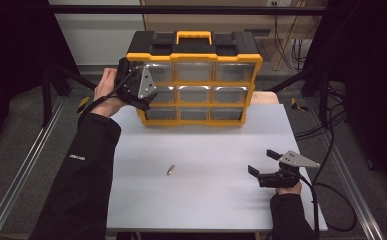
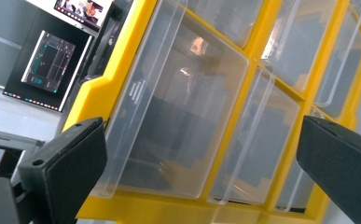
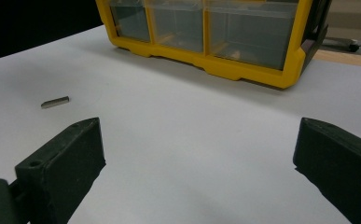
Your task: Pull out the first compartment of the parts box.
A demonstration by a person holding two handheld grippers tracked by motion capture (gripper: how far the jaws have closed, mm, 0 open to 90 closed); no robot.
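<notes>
At the far left of the table [image 1: 206,200], the left gripper [image 1: 140,86] is held up against the yellow drawer cabinet [image 1: 196,80], jaws spread wide before a clear drawer [image 2: 178,112] of the left column, nothing gripped. Well apart, near the front right, the right gripper [image 1: 262,162] is rested wide open and empty. A small metal pin [image 1: 170,170] is seen lying between them, mid-table.

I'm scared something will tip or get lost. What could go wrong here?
The left gripper is open right at the drawer organizer; pulling a clear drawer hard might slide or tilt the whole box. The small metal pin lies loose on the white table; the right gripper could knock it away.
</notes>
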